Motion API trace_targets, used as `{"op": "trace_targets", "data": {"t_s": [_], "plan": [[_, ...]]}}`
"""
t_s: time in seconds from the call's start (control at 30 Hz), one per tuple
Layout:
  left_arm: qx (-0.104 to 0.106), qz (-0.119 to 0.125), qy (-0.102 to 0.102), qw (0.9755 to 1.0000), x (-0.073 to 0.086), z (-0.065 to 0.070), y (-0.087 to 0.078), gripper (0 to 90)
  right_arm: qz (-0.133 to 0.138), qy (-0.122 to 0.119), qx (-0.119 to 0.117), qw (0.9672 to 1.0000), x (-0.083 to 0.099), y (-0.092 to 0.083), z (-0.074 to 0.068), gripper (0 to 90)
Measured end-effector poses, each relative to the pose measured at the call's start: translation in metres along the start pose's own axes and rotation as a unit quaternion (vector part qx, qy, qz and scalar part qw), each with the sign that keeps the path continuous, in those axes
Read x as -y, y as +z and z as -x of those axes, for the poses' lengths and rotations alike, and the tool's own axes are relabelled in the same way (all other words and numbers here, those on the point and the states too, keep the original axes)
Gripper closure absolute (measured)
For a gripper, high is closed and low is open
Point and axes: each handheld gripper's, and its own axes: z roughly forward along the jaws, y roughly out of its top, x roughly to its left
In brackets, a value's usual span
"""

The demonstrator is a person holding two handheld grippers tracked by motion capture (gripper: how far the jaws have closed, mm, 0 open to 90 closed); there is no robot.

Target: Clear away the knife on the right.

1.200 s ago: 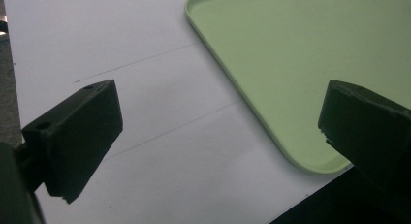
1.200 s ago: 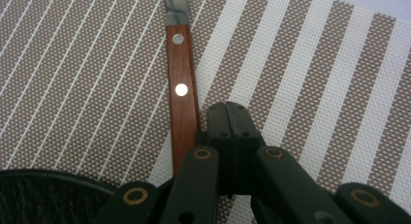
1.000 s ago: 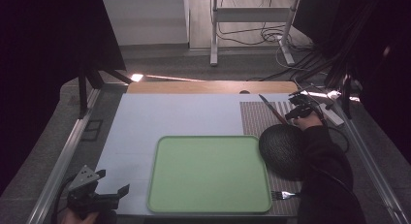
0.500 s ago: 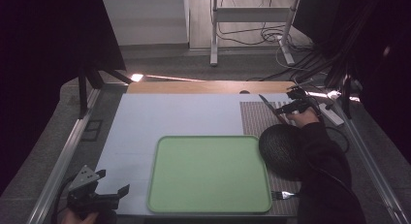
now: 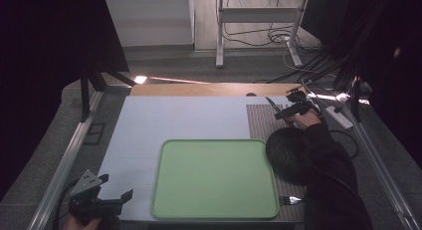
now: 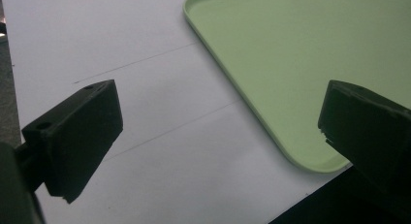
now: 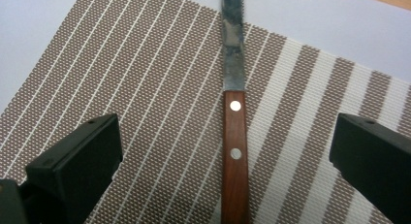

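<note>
Claws (image 7: 228,161) agape astride one knife (image 7: 234,136).

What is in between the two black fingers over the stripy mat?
A knife with a wooden handle lies on the striped mat, between the right gripper's open jaws, in the right gripper view.

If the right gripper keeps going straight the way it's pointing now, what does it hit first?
Most likely the knife. The right gripper is open, its jaws either side of the wooden handle, which lies on the striped placemat. How far above the knife it sits is unclear.
</note>
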Motion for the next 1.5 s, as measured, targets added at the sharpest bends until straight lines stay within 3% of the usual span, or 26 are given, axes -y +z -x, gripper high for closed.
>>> {"op": "trace_targets", "data": {"t_s": [0.13,0.3,0.47,0.53,0.63,0.7,0.77,0.93,1.1,1.27,1.3,1.5], "plan": [[0.000,0.000,-0.001,1.0000,0.000,0.000,0.000,2.3,-0.009,0.003,0.014,0.9999,-0.001,0.011,0.000,0.0],[0.001,0.000,-0.003,1.0000,0.000,-0.001,0.000,2.3,-0.025,0.021,0.006,0.9994,0.000,0.022,0.003,0.0],[0.001,-0.001,-0.004,1.0000,0.000,-0.001,0.000,2.3,-0.030,0.004,0.023,0.9993,0.002,0.030,0.006,0.1],[0.001,-0.001,-0.003,1.0000,0.000,-0.001,0.000,2.4,-0.024,-0.006,0.026,0.9994,0.001,0.030,0.005,5.0],[0.001,-0.002,-0.004,1.0000,0.000,-0.001,0.001,2.5,-0.006,-0.019,0.019,0.9996,-0.001,0.027,0.004,23.4],[0.001,-0.003,-0.005,1.0000,0.000,-0.001,0.001,2.5,-0.005,-0.020,0.017,0.9996,-0.001,0.026,0.004,26.4],[0.000,-0.004,-0.005,1.0000,0.000,-0.001,0.001,2.5,-0.002,-0.020,0.016,0.9997,-0.003,0.024,0.005,45.2],[0.000,-0.005,-0.005,1.0000,0.000,-0.001,0.001,2.6,0.000,-0.026,0.006,0.9996,0.000,0.019,0.011,77.0],[0.000,-0.005,-0.005,1.0000,0.000,-0.001,0.001,2.7,-0.003,-0.017,-0.007,0.9998,0.001,0.018,0.015,77.4],[0.000,-0.005,-0.005,1.0000,0.000,-0.001,0.001,2.7,-0.002,-0.031,-0.009,0.9995,0.001,0.017,0.016,77.7],[0.000,-0.005,-0.005,1.0000,0.000,-0.001,0.001,2.7,-0.003,-0.046,0.000,0.9989,0.002,0.016,0.017,77.7],[0.000,-0.006,-0.004,1.0000,0.000,-0.001,0.001,2.8,0.009,-0.046,0.003,0.9989,0.006,0.008,0.026,77.7]]}}
